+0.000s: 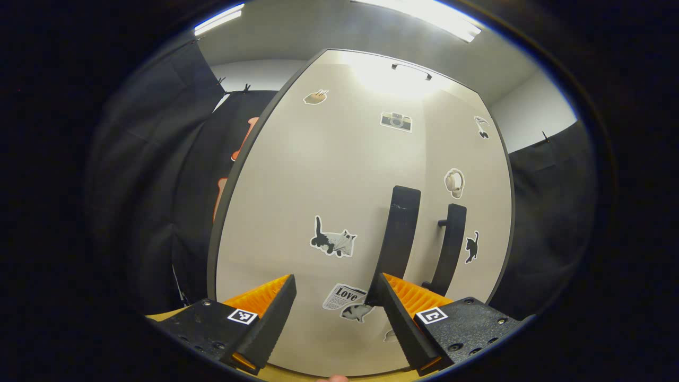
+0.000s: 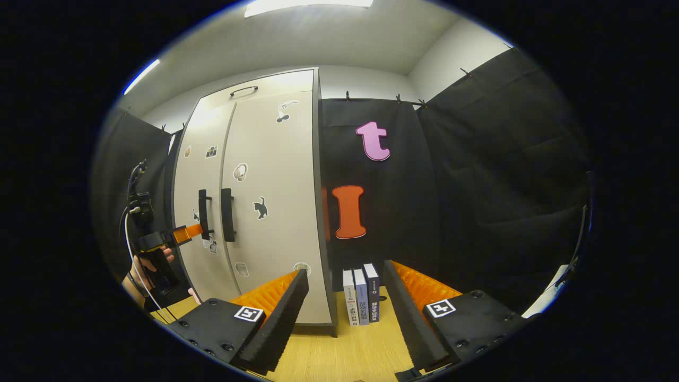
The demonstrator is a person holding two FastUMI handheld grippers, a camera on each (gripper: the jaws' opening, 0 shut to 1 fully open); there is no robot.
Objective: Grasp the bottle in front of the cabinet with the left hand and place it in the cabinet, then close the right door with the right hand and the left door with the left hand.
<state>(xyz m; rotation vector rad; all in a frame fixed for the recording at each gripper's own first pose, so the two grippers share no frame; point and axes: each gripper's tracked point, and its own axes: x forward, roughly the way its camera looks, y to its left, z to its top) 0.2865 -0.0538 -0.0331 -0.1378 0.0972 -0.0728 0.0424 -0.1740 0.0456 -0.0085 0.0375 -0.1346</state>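
1. Cabinet (image 2: 254, 201) stands left of centre in the right gripper view, both pale doors shut, with stickers on them and two dark vertical handles side by side.
2. Left door (image 1: 318, 185) takes up the middle of the left gripper view; its handle (image 1: 398, 233) sits right of centre, beside the right door's handle (image 1: 451, 249).
3. Left hand-held gripper (image 1: 337, 297) has its jaws wide apart, gripping nothing, close to the left door; a hand (image 2: 154, 265) carries it at the left edge of the right gripper view.
4. Right hand-held gripper (image 2: 345, 297) is spread open and empty above the wooden table (image 2: 339, 350).
5. Three books (image 2: 362, 294) stand upright just right of the cabinet.
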